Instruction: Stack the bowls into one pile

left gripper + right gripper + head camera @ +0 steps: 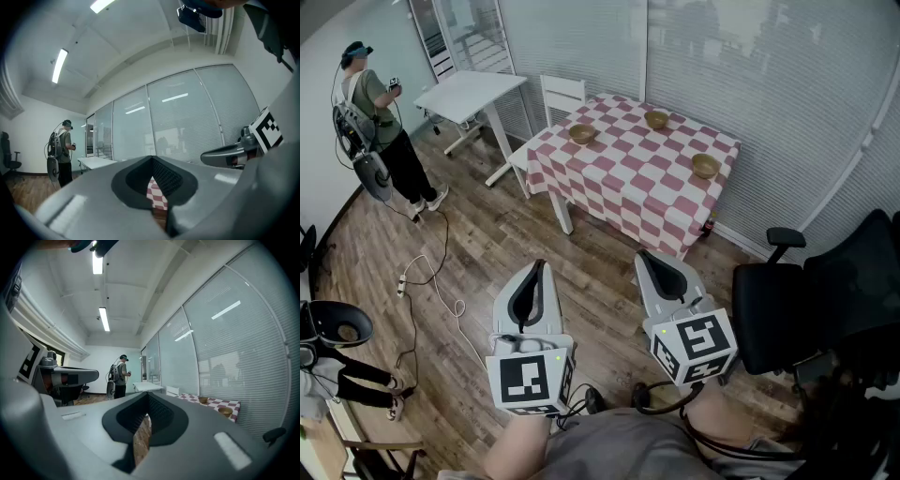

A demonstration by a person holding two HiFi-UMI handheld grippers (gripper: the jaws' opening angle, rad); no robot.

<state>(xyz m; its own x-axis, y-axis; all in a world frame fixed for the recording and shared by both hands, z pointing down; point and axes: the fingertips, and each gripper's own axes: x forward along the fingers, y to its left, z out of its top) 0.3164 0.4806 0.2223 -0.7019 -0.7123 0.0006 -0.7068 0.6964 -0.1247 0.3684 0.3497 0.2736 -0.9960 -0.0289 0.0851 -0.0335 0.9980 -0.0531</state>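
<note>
Left gripper (539,266) and right gripper (644,255) both clenched, empty, three brown bowls (582,133) well apart on checked tablecloth (628,187)

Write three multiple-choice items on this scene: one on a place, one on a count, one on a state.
1. Where do the bowls stand?
A on the checked table
B on the floor
C on a chair

2. How many bowls are there?
A two
B three
C five

3. How do the bowls lie?
A in one pile
B each apart
C nested in pairs

Answers: 1 A, all sit on the checked cloth. 2 B, the head view shows three. 3 B, none touches another.
</note>
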